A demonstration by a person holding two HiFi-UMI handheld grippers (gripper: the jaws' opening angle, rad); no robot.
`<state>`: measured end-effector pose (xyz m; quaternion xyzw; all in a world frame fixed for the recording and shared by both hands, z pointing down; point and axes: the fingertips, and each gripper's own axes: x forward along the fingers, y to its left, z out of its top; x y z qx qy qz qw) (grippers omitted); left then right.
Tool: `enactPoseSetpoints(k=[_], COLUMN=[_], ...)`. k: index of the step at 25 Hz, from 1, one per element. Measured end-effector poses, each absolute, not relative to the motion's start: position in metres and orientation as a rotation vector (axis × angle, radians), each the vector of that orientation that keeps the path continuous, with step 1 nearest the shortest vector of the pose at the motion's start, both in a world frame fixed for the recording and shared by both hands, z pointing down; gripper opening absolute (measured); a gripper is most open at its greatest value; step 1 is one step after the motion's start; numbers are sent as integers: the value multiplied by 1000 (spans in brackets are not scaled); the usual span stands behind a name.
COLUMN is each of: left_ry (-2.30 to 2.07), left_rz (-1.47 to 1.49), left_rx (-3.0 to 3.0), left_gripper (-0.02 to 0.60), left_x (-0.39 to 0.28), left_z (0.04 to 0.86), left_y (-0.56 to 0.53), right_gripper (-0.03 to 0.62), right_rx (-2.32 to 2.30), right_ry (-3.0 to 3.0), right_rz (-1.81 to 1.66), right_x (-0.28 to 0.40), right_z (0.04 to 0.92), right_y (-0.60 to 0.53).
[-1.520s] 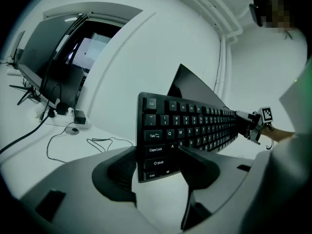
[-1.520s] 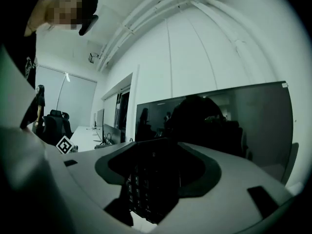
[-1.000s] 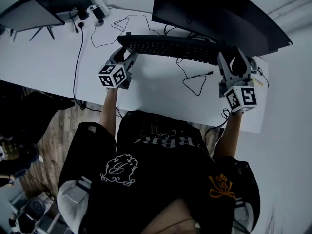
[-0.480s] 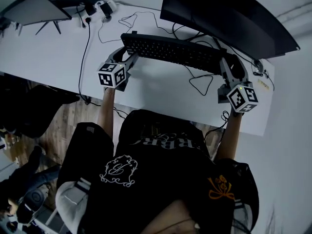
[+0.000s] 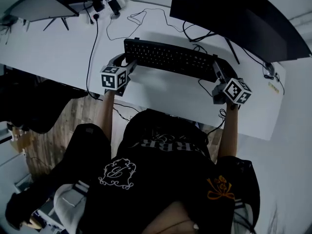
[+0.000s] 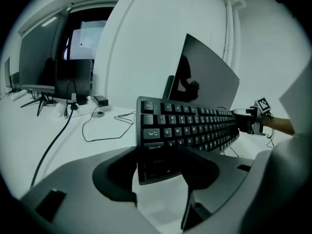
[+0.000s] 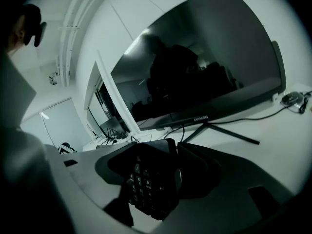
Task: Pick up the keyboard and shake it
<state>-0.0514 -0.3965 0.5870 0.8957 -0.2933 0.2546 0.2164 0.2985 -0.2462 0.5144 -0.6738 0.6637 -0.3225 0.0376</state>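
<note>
A black keyboard (image 5: 170, 59) is held level above the white desk (image 5: 58, 57), just in front of a large dark monitor (image 5: 234, 13). My left gripper (image 5: 127, 62) is shut on the keyboard's left end, with its marker cube toward me. My right gripper (image 5: 217, 73) is shut on the right end. In the left gripper view the keyboard (image 6: 195, 126) runs away from my left gripper (image 6: 161, 162) to the far right gripper (image 6: 248, 121). In the right gripper view the number-pad end (image 7: 151, 179) sits between the jaws of my right gripper (image 7: 153, 172).
Loose cables (image 5: 129, 21) and a power strip (image 5: 109, 6) lie at the desk's back left beside a second screen (image 5: 44, 4). Another cable (image 5: 207, 87) trails under the keyboard. A mouse (image 7: 292, 99) lies by the monitor stand (image 7: 219, 128). The desk's front edge runs close to the person's body.
The keyboard and both grippers have come lower in the head view, toward the person. Its key face now shows more fully. Both grips are unchanged.
</note>
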Motion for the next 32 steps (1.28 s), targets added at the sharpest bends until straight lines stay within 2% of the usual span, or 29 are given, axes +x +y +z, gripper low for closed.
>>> enactPoseSetpoints(k=[7, 18, 25, 27, 29, 32], left_ry=[-827, -795, -768, -777, -798, -812], left_rz=[857, 911, 838, 801, 739, 641], left_rx=[2383, 2267, 2293, 2320, 2346, 2383], left_gripper=[261, 261, 261, 261, 261, 259], left_x=[-63, -54, -51, -54, -58, -63], left_z=[622, 662, 665, 659, 647, 623], left_y=[-404, -408, -412, -414, -419, -425], right_gripper=[265, 273, 286, 315, 318, 288], right_rx=[-2024, -2104, -2208, -2193, -2183, -2172], right_ry=[1951, 1844, 1766, 1798, 1828, 1850], right_rz=[-1241, -1521, -1450, -1431, -1397, -1294], right_x=[301, 324, 327, 323, 320, 317], right_z=[578, 652, 657, 651, 641, 616], right_y=[-273, -301, -298, -294, -288, -277])
